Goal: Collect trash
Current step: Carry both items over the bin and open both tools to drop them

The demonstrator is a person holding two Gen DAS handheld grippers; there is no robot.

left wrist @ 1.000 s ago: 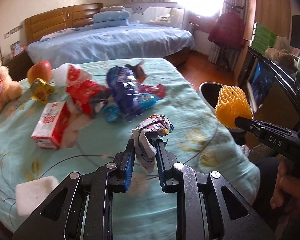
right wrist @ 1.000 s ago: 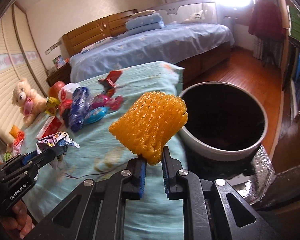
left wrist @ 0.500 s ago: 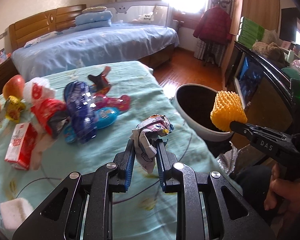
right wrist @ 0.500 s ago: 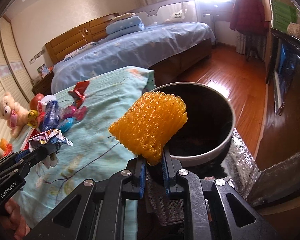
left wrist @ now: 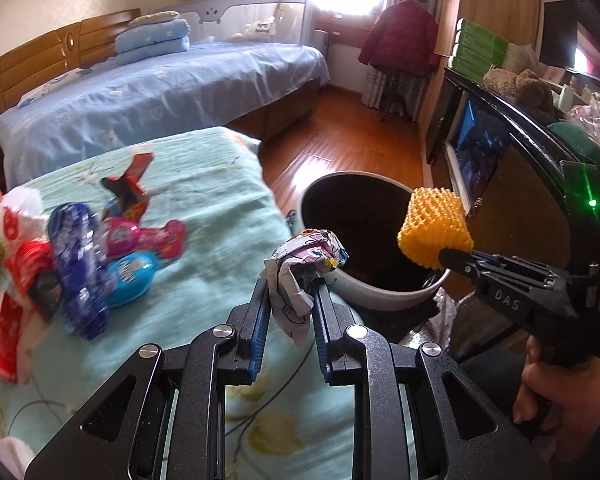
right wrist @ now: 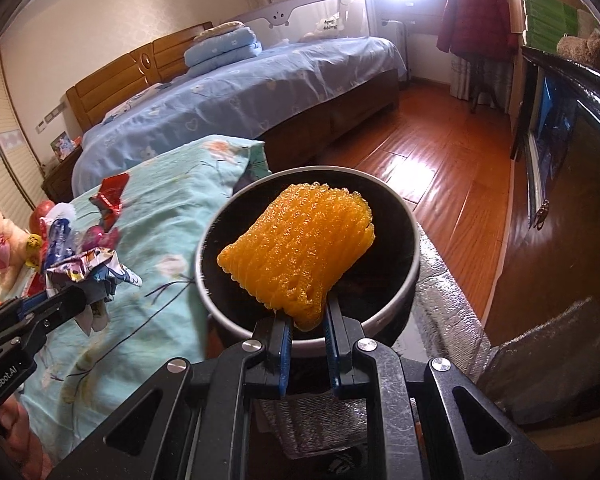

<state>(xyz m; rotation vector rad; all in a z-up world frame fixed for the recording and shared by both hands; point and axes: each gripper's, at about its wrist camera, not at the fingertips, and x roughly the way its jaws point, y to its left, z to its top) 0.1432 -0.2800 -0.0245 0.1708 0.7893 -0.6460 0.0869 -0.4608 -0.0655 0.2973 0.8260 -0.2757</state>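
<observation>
Risk, foam net: the orange foam net [right wrist: 298,252] was gripped only at its lower edge, most of it standing free above the pads; judged that a soft, springy mesh could cling to a pad on release, or bounce off the rim rather than drop in.
Risk, wrapper: the crumpled wrapper [left wrist: 300,268] appeared level with the near rim of the bin [left wrist: 380,300] and not clearly over its mouth; judged that a release here could land it on the bedcover or on the floor between bed and bin; light foil may also drift.
Risk, crowding: the two tools were near each other at one opening; judged that a bump could knock either piece loose.
Foam net, look: bright orange, ribbed open mesh, squashed to a rough pad; hung over the dark mouth of the bin in the right wrist view.
Wrapper, look: printed foil, pink, white and blue, creased into a wad, a loose tail hanging down between the fingers.
Right gripper [right wrist: 306,320]: fingers narrowed onto the bottom edge of the foam net, pinching it.
Left gripper [left wrist: 290,312]: fingers nearly together, pinching the wrapper at its middle.
Bin: round, pale outside, dark inside; stood on the floor just beside the end of the bedcover [left wrist: 204,216].
Remaining trash: a pile of snack packets [left wrist: 100,248] lay on the bedcover, well apart from the bin; task judged unfinished.
</observation>
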